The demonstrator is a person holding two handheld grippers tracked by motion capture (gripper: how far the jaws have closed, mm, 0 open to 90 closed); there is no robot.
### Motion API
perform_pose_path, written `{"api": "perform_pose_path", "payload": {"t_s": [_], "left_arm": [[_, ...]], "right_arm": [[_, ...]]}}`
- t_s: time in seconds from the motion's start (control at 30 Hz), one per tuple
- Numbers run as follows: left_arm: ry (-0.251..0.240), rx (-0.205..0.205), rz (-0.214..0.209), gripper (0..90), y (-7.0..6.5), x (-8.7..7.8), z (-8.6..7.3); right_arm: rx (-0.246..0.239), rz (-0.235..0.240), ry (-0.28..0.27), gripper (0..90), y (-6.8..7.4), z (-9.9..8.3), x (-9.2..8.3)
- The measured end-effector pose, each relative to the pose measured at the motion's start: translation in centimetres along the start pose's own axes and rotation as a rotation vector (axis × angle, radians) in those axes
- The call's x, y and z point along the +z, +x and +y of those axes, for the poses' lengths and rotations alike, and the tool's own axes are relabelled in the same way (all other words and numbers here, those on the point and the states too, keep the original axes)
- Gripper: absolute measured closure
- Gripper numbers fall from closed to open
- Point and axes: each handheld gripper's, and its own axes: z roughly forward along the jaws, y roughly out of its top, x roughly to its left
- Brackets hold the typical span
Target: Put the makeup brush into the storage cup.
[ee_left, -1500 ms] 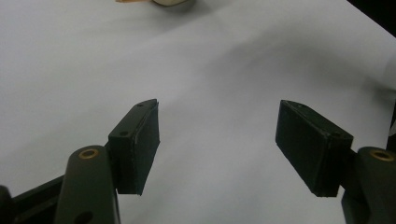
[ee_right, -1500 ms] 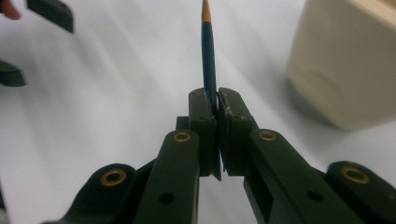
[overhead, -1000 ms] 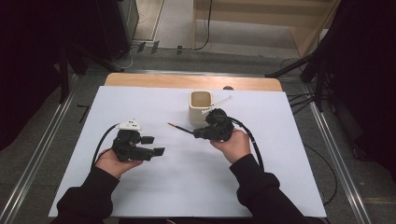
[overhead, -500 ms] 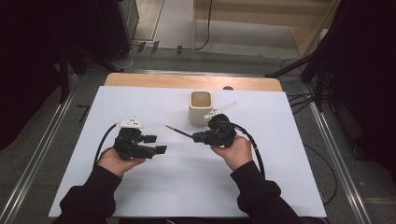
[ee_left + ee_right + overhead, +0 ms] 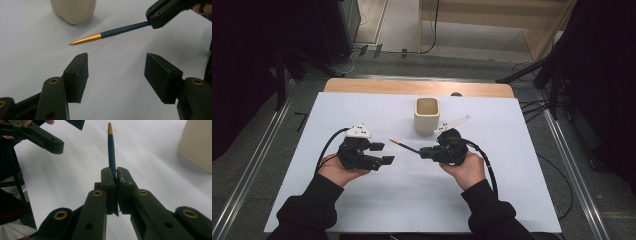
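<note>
A dark blue pen [image 5: 404, 146] with a gold tip is clamped between the jaws of my right gripper [image 5: 424, 151]. It points left, toward my left gripper [image 5: 383, 153]. In the right gripper view the pen [image 5: 111, 147] sticks straight out from the right gripper [image 5: 114, 173], which is shut on it. In the left gripper view the pen [image 5: 110, 32] hangs above the sheet just beyond my left gripper [image 5: 116, 72]. Those jaws stand apart with nothing between them and have just been closing a little. A cream cup [image 5: 427, 115] stands upright behind the pen.
A white sheet [image 5: 362, 110] covers the table, with a wooden strip [image 5: 412, 87] along the far edge. Cables trail from both grippers toward the person's forearms. Metal rails run along both sides of the table. The cup [image 5: 73, 10] lies beyond the pen tip.
My right hand has drifted a little toward the near edge with the pen in its jaws. The left hand has stayed where it was.
</note>
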Motion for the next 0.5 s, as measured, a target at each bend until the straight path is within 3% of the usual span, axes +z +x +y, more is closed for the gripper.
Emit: {"api": "perform_pose_path", "payload": {"t_s": [0.03, 0.27, 0.5], "left_arm": [[0.029, 0.086, 0.006, 36.6, -0.2, -0.1, 0.6], [0.087, 0.16, -0.043, 35.4, 0.6, 0.1, 2.2], [0.146, 0.242, -0.127, 35.4, 1.2, 1.3, 2.9]], "right_arm": [[-0.01, 0.007, 0.014, 86.2, 0.1, 0.0, 0.0], [-0.042, 0.055, 0.032, 86.2, 0.0, 0.0, 0.0], [-0.073, 0.096, 0.061, 86.2, 0.0, 0.2, 0.4]]}}
